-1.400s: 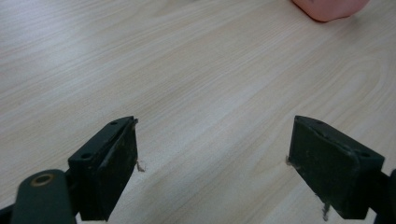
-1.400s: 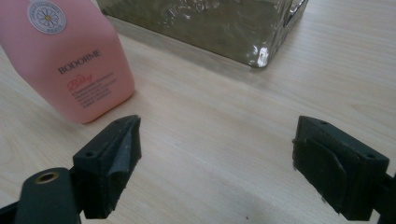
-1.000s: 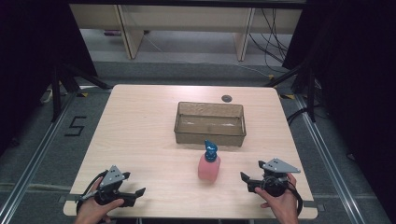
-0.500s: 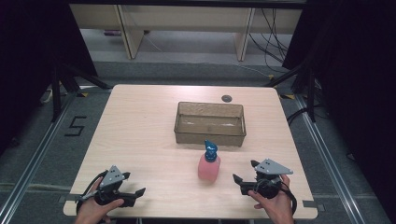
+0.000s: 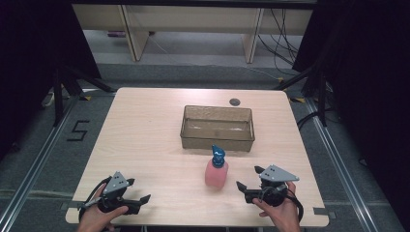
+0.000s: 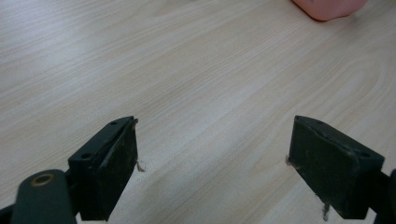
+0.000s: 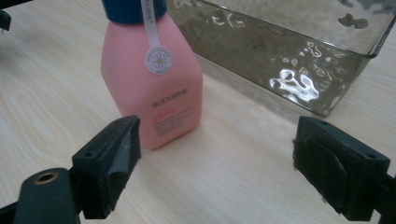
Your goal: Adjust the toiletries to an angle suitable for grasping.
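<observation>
— Bottle [image 5: 216, 169] first: where was it?

— Upright on the table [image 5: 145, 125], pink with a blue cap, near the front edge and just in front of the tinted bin [image 5: 217, 126], apart from it. In the right gripper view the bottle [image 7: 152, 88] stood close ahead, left of centre, a white strip with a round sticker running down from its cap, and the bin [image 7: 289, 51] rose behind it to the right.

— And the right gripper [image 5: 250, 179]?

— It sat just right of the bottle in a hand [image 5: 280, 212], pointed toward it without touching. Its 2 jaws were spread wide with only tabletop between them; the bottle stood beyond the left jaw.

— The left gripper [image 5: 141, 199]?

— Well apart from the bottle, near the table's front left corner, held in the other hand [image 5: 94, 220]. Its jaws were also spread wide over bare wood. In its own view only the pink base of the bottle [image 6: 327, 7] showed at the top right edge.

— Anything else on the table?

— 1 small dark round spot [image 5: 235, 102] behind the bin; what it was could not be told.
</observation>
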